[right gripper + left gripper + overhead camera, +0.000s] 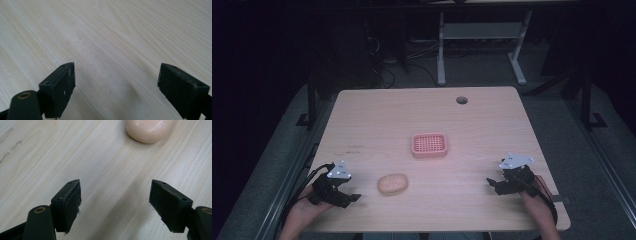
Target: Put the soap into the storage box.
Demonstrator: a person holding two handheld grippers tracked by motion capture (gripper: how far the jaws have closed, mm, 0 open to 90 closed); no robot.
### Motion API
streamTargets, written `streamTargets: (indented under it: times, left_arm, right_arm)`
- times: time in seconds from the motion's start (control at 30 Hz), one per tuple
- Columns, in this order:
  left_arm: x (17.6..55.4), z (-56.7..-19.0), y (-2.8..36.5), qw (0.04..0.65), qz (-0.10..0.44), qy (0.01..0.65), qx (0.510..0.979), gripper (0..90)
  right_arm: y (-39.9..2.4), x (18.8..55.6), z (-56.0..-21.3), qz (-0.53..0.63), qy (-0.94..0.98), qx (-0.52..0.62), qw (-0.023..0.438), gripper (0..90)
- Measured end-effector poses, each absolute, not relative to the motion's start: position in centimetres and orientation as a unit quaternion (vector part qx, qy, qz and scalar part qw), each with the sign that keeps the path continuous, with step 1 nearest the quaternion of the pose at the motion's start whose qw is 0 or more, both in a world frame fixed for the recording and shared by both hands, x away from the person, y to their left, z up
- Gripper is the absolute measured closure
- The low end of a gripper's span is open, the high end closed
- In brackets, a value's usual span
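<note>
— Soap (392, 184) is seen in the high view on the wooden surface (482, 130), near the front edge, just right of the left tool (353, 198). What else is noted there?
— A pink slatted dish (429, 145) is set farther back at mid-surface; the right tool (490, 183) is held well apart at the right.
— And in the left gripper view?
— Its jaws are spread wide, nothing gripped; the soap (148, 130) is seen ahead.
— In the right gripper view?
— Released likewise, over bare wood.
</note>
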State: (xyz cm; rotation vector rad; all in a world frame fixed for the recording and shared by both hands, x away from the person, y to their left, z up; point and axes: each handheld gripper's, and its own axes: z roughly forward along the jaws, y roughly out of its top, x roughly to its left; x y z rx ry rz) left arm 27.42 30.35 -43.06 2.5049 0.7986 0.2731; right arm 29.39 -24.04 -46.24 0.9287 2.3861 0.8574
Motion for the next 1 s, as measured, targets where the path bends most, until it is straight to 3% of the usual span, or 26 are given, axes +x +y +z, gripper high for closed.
streamTargets:
  times: [1.0]
  left_arm:
    - [27.4, -42.7, 28.0, 0.250, 0.093, 0.265, 0.927, 24.4]
  right_arm:
    - [-23.9, 29.4, -46.2, 0.308, 0.865, 0.329, 0.219, 13.9]
